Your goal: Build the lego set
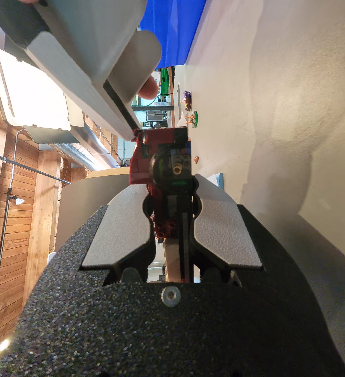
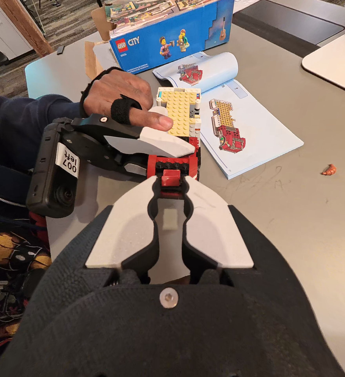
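A: Counter [image 2: 269, 224] carries the brick camper [image 2: 179, 114], chassis and red cab built, roof studs bare.

B: Tools?

A: Left tool [image 1: 170, 183], from nine o'clock, clamps the camper's body. Right tool [image 2: 170, 179], at six, stands slightly parted around a small red brick [image 2: 170, 177] on the cab; whether it presses, I cannot tell.

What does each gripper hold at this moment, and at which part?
The left gripper clamps the brick vehicle across its dark red front section. The right gripper has a small dark red brick between its fingertips; contact is unclear.
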Motion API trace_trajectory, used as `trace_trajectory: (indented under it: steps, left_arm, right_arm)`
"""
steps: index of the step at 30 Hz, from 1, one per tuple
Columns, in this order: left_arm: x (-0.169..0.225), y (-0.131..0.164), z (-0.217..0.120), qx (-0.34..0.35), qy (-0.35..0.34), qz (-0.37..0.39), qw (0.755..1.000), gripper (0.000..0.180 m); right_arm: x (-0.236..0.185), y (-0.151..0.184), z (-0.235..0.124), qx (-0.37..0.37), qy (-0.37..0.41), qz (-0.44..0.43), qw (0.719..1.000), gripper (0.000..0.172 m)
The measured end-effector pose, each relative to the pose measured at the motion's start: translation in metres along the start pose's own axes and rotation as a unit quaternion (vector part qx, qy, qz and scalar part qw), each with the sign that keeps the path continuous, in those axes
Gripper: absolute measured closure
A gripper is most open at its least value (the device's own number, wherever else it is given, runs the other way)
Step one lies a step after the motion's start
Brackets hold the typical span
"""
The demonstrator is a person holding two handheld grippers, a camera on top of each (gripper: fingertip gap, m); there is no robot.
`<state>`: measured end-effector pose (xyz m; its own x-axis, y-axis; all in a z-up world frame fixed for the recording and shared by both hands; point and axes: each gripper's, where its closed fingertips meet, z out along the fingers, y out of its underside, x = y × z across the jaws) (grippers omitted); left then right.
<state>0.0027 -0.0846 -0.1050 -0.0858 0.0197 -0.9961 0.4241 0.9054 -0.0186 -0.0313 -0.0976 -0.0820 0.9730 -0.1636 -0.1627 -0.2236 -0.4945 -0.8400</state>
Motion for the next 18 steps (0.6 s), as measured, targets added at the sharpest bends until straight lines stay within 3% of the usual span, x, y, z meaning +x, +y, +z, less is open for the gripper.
trace_trajectory:
  steps: [7,18]
  left_arm:
    - [0.0,-0.001,0.0,0.001,-0.002,-0.008,1.0,0.145]
    - [-0.003,0.009,-0.002,-0.012,-0.008,-0.006,1.0,0.145]
  right_arm:
    - [-0.003,-0.005,-0.002,0.023,0.002,-0.03,0.999,0.144]
    - [-0.003,-0.002,-0.01,0.09,0.042,-0.206,0.974,0.124]
